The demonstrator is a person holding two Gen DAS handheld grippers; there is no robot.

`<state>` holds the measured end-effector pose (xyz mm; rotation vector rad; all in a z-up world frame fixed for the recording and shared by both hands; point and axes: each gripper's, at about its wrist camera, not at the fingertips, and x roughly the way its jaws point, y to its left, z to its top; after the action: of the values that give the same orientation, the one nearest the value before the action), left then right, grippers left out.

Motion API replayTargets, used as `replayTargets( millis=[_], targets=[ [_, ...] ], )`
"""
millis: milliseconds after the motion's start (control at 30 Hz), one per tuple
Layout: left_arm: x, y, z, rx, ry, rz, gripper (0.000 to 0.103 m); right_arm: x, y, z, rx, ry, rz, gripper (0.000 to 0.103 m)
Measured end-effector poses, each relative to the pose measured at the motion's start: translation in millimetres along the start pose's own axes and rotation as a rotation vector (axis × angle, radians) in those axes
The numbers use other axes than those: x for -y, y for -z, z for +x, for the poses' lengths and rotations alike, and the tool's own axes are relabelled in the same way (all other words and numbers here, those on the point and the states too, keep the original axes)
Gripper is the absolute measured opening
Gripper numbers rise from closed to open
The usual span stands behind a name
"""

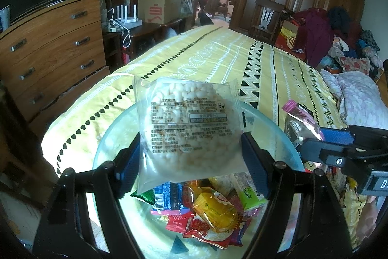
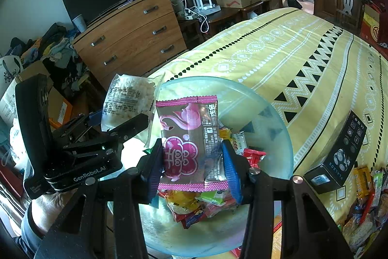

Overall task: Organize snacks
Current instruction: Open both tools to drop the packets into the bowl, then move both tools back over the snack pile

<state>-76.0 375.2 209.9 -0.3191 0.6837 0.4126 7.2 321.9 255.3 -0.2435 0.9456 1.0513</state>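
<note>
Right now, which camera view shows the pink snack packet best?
The right wrist view. There the pink snack packet stands face-on between the jaws of the right gripper, above the glass bowl, with its whole front visible. The left wrist view shows only its edge at the right side.

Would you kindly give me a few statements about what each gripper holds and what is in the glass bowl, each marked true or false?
1. The left gripper holds a clear packet of white puffed rice. True.
2. The right gripper is open, with nothing between its fingers. False: it is shut on a pink and brown wrapped snack.
3. The glass bowl already has several wrapped snacks in it. True.
4. The bowl stands on a bare wooden table. False: it rests on a yellow patterned bedspread.
5. A black box lies on the bedspread beside the bowl. True.
</note>
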Motion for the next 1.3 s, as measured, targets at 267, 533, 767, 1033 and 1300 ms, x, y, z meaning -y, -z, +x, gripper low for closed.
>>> replayTargets(
  millis=[267, 533, 767, 1033, 1300],
  targets=[
    [2, 0, 0, -0.015, -0.015, 0.006, 0.079, 1, -1, 1, -0.003, -0.001, 0.002, 0.052],
    [3, -2, -3, -0.015, -0.04, 0.008, 0.094, 1, -1, 2, 0.002, 0.012, -0.008, 0.061],
    [7, -3, -4, -0.008, -0.103, 0.001, 0.103, -6, 0, -3, 0.023, 0.057, -0.041, 0.065],
    [10, 0, -18, 0.055, -0.195, -0.019, 0.103, -18, 11, -20, 0.092, 0.128, -0.076, 0.066],
    [21, 14, -41, 0.167, -0.213, -0.062, 0.103, -17, 41, -46, 0.172, 0.24, -0.063, 0.072]
  ],
)
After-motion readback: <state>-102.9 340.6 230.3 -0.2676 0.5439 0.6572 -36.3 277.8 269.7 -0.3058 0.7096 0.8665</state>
